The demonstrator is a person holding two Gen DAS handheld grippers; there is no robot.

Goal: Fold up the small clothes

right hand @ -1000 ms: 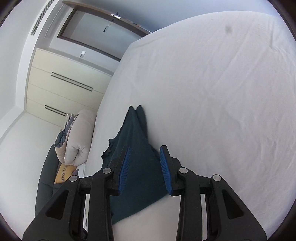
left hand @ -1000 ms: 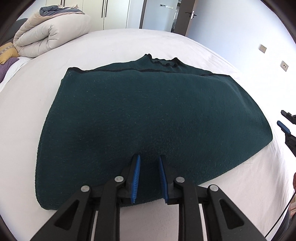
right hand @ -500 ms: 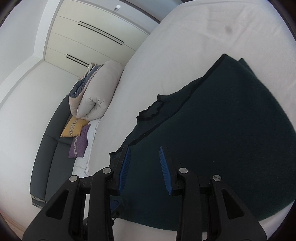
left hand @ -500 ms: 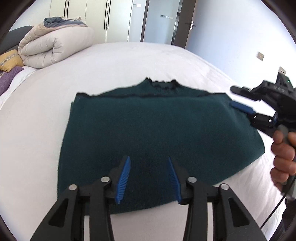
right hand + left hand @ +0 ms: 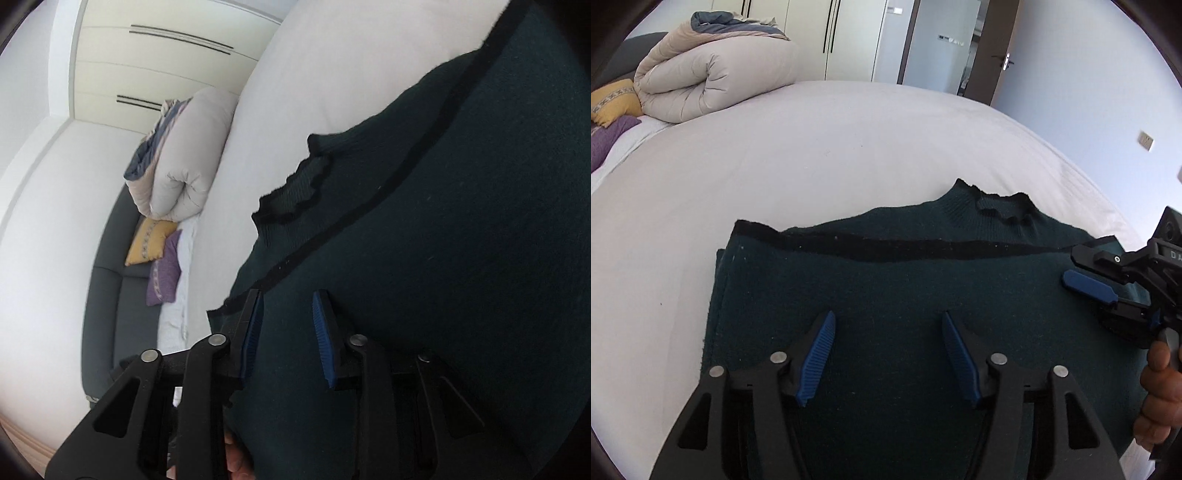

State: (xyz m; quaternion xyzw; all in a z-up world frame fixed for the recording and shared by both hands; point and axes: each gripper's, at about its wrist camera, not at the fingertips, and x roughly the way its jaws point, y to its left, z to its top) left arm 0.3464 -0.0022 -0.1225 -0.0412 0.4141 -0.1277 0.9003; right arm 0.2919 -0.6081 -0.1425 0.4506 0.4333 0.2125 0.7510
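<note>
A dark green knitted sweater [image 5: 886, 277] with black trim lies folded flat on the white bed [image 5: 812, 147], its collar at the far side. My left gripper [image 5: 888, 317] hovers over the sweater's near middle, its jaws opening and nothing between the blue pads. My right gripper [image 5: 1070, 265], held by a hand [image 5: 1160, 387], is at the sweater's far right corner. In the right wrist view the right gripper [image 5: 288, 299] straddles the sweater [image 5: 461, 221] by its black-edged corner. Its jaws are closing, with fabric in the gap and the pads still apart.
A rolled beige duvet [image 5: 713, 74] sits at the bed's far left, with a yellow cushion [image 5: 613, 101] and a purple cushion [image 5: 609, 136] beside it. A grey sofa [image 5: 107, 295] stands along the bed. Wardrobe doors [image 5: 831, 37] and a room door [image 5: 997, 55] are behind.
My left gripper let go of the pinched hem and spread its jaws while shifting over the sweater. My right gripper swung from the bare bed onto the sweater's right corner and narrowed.
</note>
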